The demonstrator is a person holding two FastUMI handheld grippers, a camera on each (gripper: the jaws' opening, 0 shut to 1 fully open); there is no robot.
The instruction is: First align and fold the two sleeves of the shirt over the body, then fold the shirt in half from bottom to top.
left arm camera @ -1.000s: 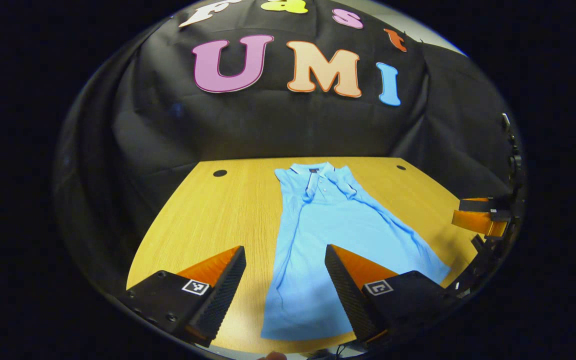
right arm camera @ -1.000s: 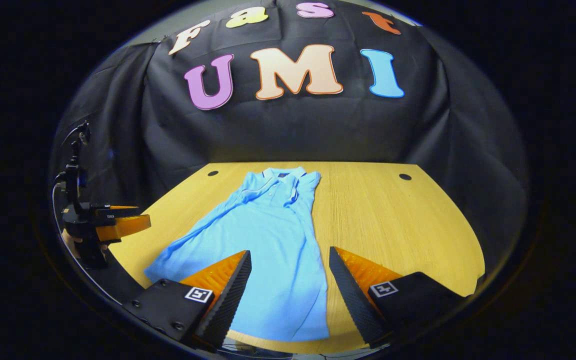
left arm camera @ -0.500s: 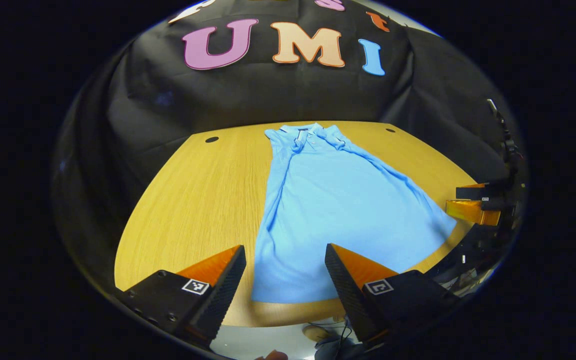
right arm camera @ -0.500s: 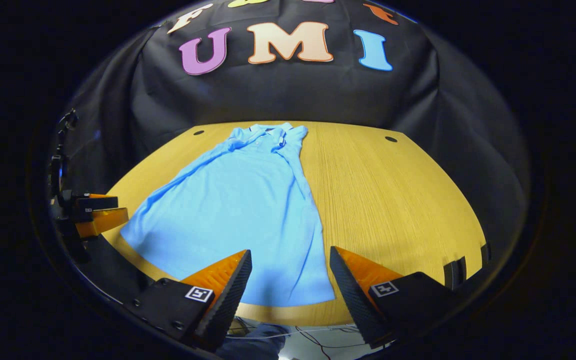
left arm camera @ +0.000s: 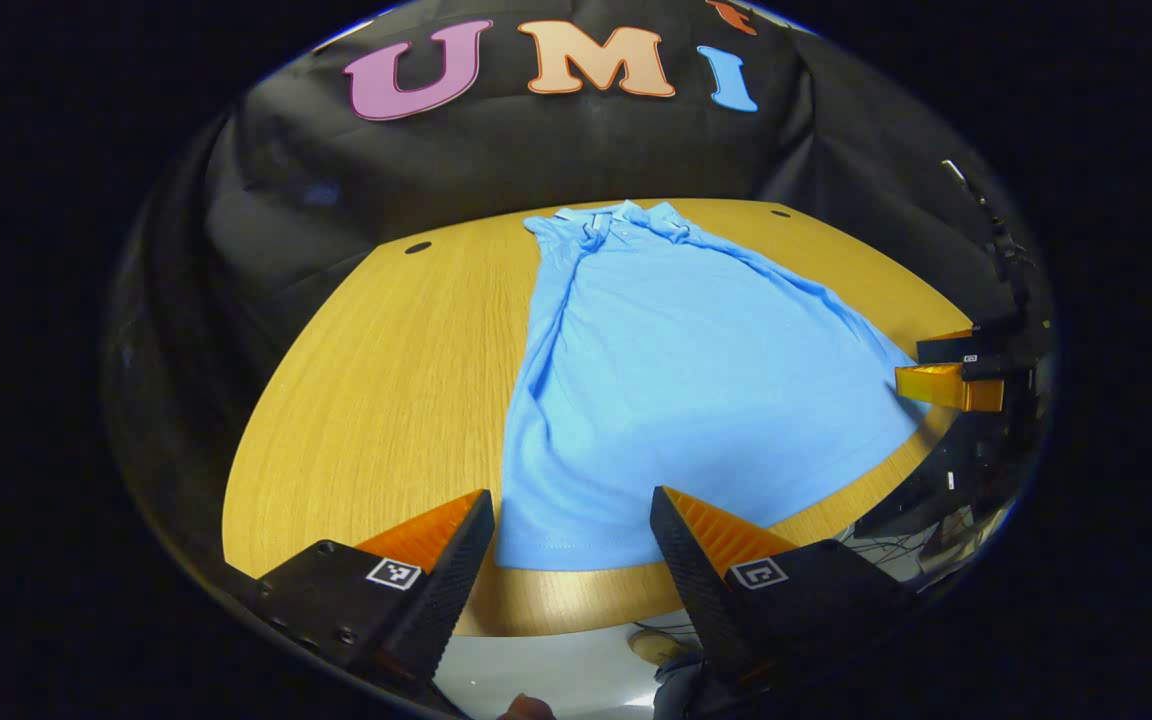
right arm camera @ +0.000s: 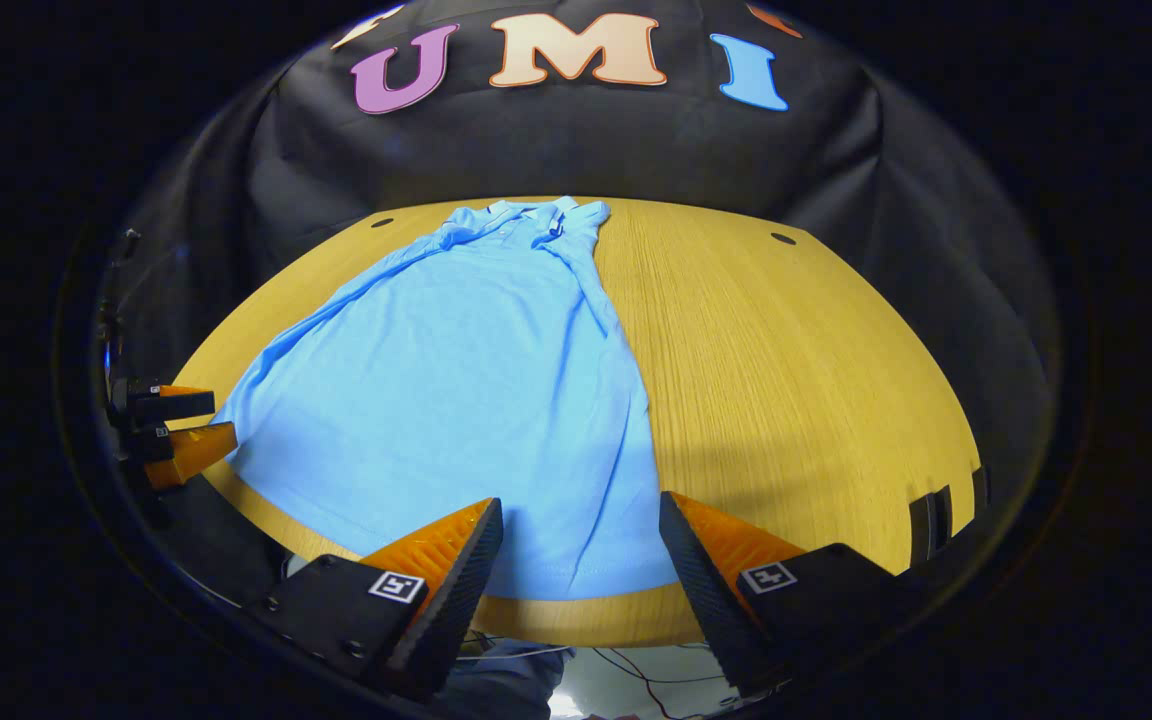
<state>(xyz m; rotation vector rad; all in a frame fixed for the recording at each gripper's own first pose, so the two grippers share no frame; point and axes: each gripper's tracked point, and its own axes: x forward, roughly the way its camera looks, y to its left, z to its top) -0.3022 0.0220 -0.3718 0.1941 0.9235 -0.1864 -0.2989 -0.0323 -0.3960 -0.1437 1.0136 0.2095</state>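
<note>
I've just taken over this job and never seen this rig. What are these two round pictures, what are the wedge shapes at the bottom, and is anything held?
Each picture comes from a camera riding on a hand-held gripper that a person carries. The wedges are that gripper's own two fingers. The left hand-held gripper and the right hand-held gripper both stand open and hold nothing. On the light wooden table a sky-blue polo shirt lies flat, collar far, hem near. Its sleeves appear already folded in, and the bottom-to-top fold is not yet done. Each view also shows the other gripper at its side edge.
</note>
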